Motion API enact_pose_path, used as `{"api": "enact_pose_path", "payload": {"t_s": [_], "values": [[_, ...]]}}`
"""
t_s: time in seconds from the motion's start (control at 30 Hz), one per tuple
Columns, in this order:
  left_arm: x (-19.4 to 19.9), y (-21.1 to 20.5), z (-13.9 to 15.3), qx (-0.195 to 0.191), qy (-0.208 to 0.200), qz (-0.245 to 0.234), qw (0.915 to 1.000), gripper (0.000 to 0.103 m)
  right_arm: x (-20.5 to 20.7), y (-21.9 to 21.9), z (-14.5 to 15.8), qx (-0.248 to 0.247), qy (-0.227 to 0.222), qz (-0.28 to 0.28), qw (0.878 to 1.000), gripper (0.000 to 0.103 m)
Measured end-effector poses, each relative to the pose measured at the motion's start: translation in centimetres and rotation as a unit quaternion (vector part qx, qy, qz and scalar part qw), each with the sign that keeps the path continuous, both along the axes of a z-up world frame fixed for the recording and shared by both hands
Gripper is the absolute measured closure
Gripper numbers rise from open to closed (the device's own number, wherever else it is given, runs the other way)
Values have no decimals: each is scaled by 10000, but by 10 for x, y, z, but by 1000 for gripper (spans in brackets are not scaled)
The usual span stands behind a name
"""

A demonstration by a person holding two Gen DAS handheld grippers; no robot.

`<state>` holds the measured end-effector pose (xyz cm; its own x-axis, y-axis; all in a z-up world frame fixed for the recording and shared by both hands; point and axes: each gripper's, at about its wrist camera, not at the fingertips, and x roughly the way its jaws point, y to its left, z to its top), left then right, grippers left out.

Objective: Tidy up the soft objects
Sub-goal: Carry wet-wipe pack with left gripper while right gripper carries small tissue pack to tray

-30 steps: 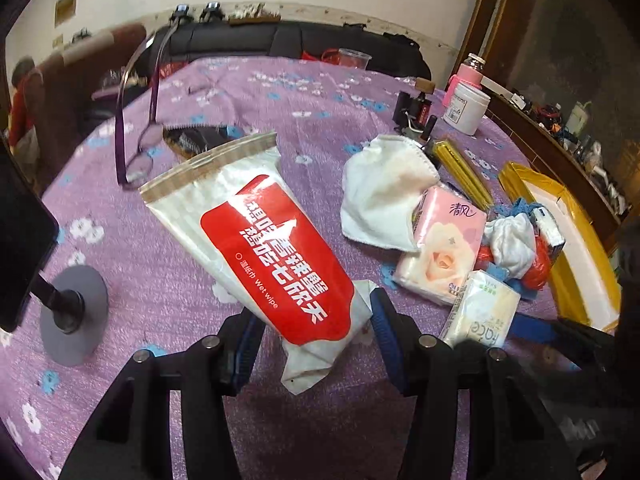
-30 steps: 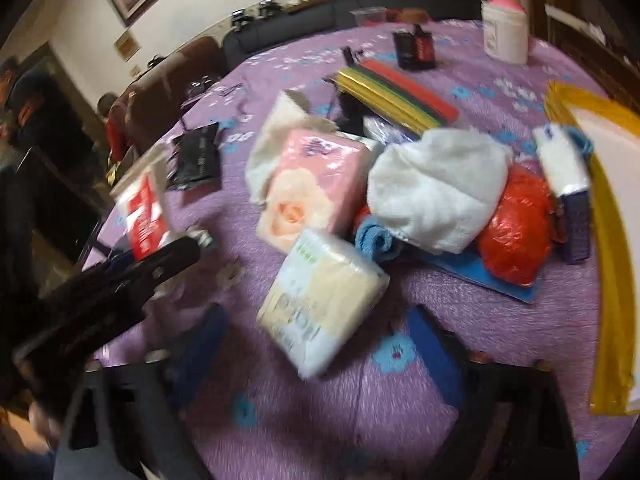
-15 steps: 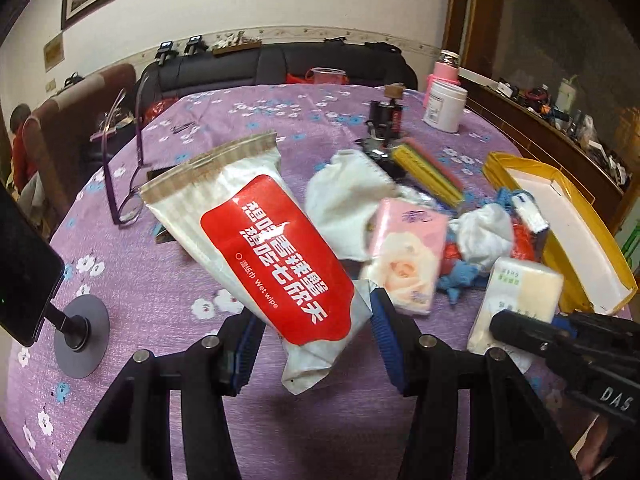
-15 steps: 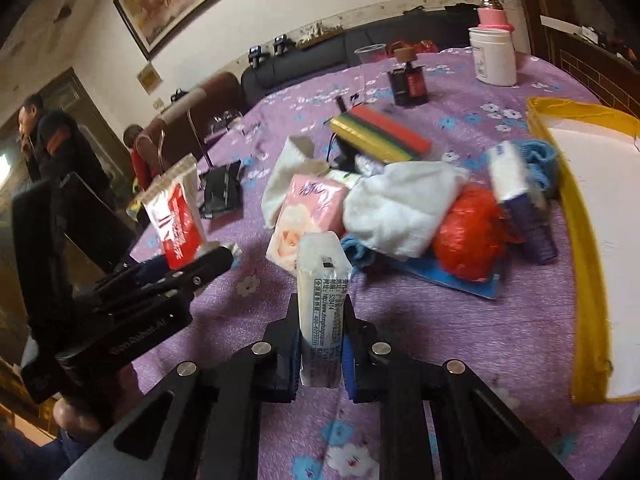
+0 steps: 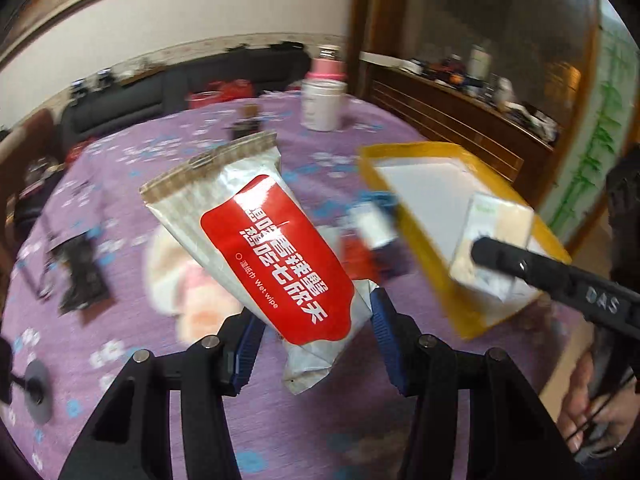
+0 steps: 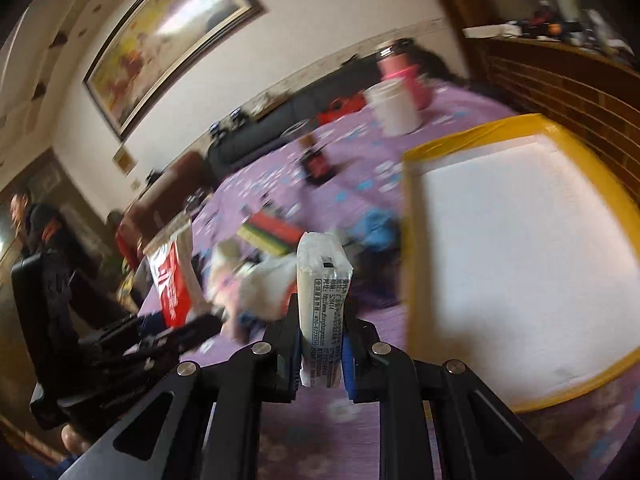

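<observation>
My left gripper (image 5: 316,328) is shut on a silver wet-wipe pack (image 5: 264,236) with a red label, held above the purple flowered tablecloth (image 5: 132,168). My right gripper (image 6: 320,344) is shut on a small cream tissue pack (image 6: 323,308), squeezed narrow between the pads. In the left wrist view that tissue pack (image 5: 494,240) hangs over the near end of the yellow-rimmed tray (image 5: 404,152), carried by the right gripper (image 5: 480,250). The tray's white floor (image 6: 520,252) lies just right of the right gripper. The wet-wipe pack (image 6: 174,280) shows at the left of the right wrist view.
Soft items lie blurred in the table's middle: a pink tissue pack (image 5: 192,292), a white cloth (image 6: 264,284), blue cloth (image 6: 376,228), something red (image 5: 356,256). A white jar (image 5: 322,106), pink bottle (image 6: 400,68), coloured strips (image 6: 272,232) and black wallet (image 5: 80,272) are nearby. A person (image 6: 44,248) stands at left.
The right gripper closed on the cream tissue pack, lifted it and carried it to the yellow tray. The left gripper swung right and upward with the wet-wipe pack still in its grip.
</observation>
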<state>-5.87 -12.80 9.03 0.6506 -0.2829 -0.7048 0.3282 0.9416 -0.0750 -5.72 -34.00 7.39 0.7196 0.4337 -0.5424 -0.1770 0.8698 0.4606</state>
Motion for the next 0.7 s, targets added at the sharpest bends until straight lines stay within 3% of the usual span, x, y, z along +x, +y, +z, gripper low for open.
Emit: {"api": "enact_pose_path", "payload": {"t_s": [0.17,0.3,0.47,0.7], "values": [[19,-57,6,11,157,-512,9986,51,9,-48,11,-122,20,-432,9990,85],[50,-102,3,-26,503,-788,9956,51,31,-84,15,-241,187,-638,9975,85],[93,-143,-9,146,678,-778,9946,52,80,-116,10,-368,607,-691,9951,85],[158,-188,-37,300,1078,-755,9909,52,148,-141,-17,-132,1240,-693,9898,85]]}}
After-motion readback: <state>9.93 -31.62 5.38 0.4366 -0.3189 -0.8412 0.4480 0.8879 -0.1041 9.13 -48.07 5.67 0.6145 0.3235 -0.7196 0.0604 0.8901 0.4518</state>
